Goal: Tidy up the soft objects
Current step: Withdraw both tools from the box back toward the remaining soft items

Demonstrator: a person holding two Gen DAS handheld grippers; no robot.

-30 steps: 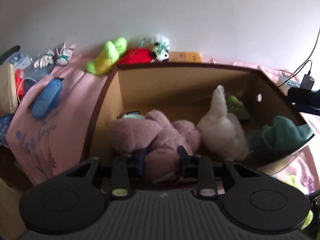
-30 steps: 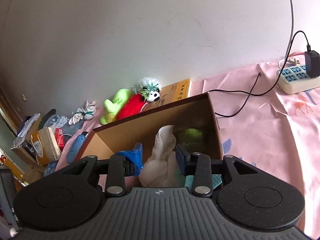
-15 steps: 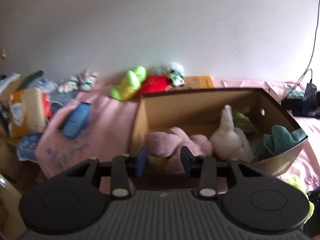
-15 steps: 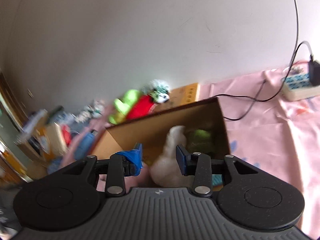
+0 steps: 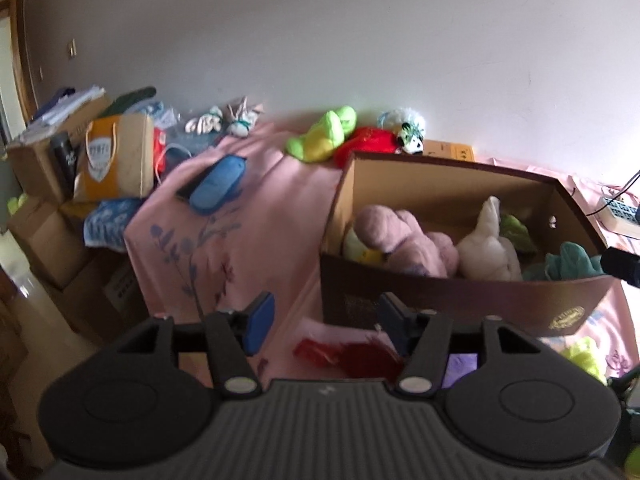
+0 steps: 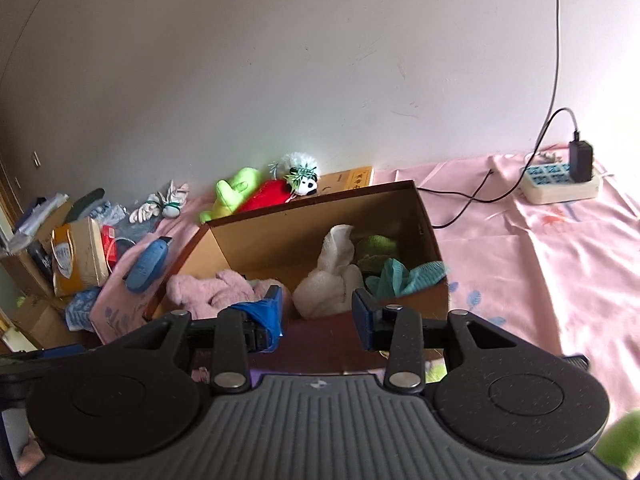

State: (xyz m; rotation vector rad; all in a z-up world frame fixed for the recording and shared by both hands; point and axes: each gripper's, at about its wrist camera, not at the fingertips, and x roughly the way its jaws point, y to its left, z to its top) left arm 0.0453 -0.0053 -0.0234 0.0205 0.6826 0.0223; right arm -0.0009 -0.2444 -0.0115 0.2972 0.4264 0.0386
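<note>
We hold both grippers just short of the box [image 5: 460, 300], its dark near wall facing us. Our left gripper [image 5: 326, 326] is spreading its jaws; nothing sits between them, only the pink cloth [image 5: 248, 216] and a red fuzzy thing [image 5: 352, 354] lying on the cloth below, near 6 o'clock in the left view. Our right gripper [image 6: 318, 316] has its jaws narrow, set apart with nothing clamped; a scrap of blue tape hangs off its left finger [image 6: 262, 314].

Inside the box, the pink plush [image 5: 404, 240] fills the 9 o'clock end, with something yellow [image 5: 362, 254] tucked under it against the near wall. The white plush [image 5: 490, 240] stands at the middle, one limb sticking up. A green cloth [image 6: 378, 252] lies behind it toward the far wall, and a teal cloth [image 6: 404, 278] drapes over the 3 o'clock end, spilling across the rim.

Beyond the box, at 12 o'clock along the wall, sit a lime plush [image 6: 232, 196], a red plush [image 6: 266, 196] and a small panda [image 6: 306, 184]. A blue case [image 5: 218, 184] lies on the pink cloth at 10 o'clock. Another lime toy [image 5: 586, 356] rests on the cloth at 4 o'clock in the left view. A power strip [image 6: 560, 186] with a charger plugged in lies at 2 o'clock in the right view.
</note>
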